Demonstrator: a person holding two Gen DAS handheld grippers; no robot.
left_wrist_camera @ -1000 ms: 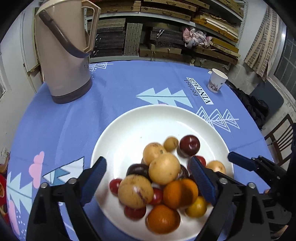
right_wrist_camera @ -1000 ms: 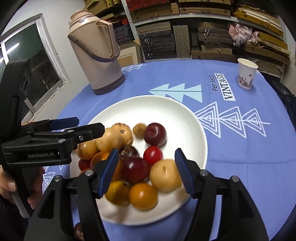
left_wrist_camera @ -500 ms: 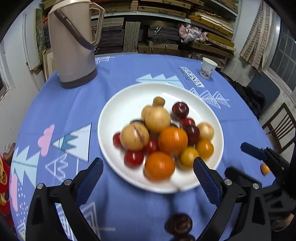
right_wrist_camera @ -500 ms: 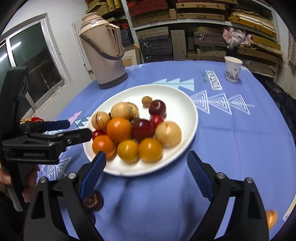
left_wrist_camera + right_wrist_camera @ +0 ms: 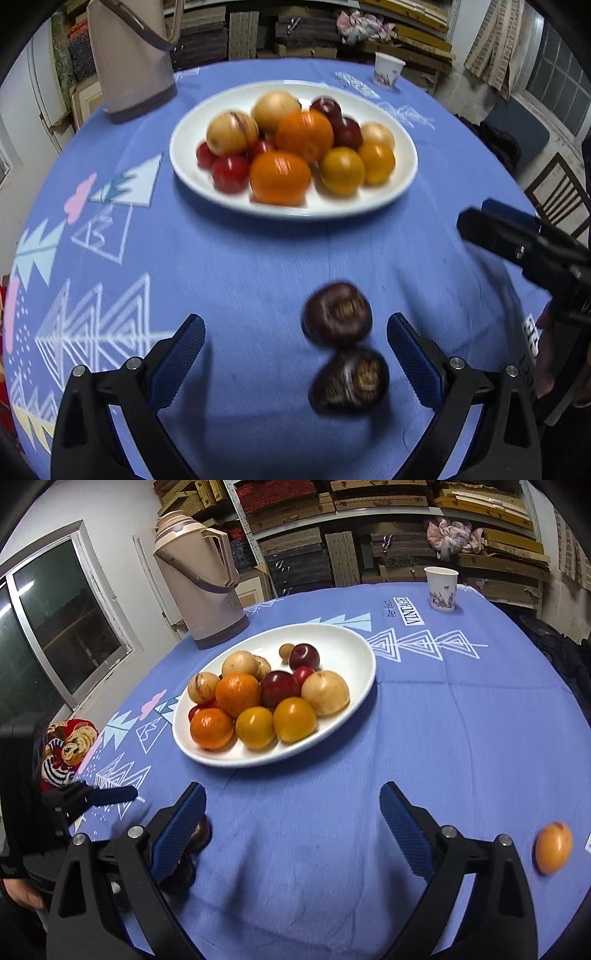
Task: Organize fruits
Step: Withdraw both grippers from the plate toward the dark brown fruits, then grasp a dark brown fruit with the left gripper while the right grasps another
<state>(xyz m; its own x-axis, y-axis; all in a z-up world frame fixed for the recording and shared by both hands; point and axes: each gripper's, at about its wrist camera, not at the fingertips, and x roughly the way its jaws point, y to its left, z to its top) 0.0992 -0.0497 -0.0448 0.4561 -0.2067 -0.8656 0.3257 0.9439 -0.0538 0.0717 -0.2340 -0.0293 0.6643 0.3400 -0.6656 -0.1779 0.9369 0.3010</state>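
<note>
A white plate [image 5: 192, 173] [image 5: 354, 653] holds a heap of several oranges, red plums and pale round fruits on the blue tablecloth. Two dark purple fruits [image 5: 337, 313] lie on the cloth near the front, between my left gripper's fingers. My left gripper [image 5: 295, 354] is open and empty around them. My right gripper [image 5: 293, 827] is open and empty over bare cloth; the dark fruits [image 5: 201, 834] sit partly hidden behind its left finger. A loose orange fruit [image 5: 553, 847] lies to its right.
A beige thermos jug [image 5: 129, 62] [image 5: 201, 579] stands at the back left. A paper cup [image 5: 388, 72] [image 5: 441, 587] stands at the back right. A wooden chair [image 5: 557, 192] is beyond the table's right edge. Shelves of boxes fill the background.
Both grippers have drawn back from over the plate toward the table's front edge. The two dark fruits and the loose orange fruit have come into view.
</note>
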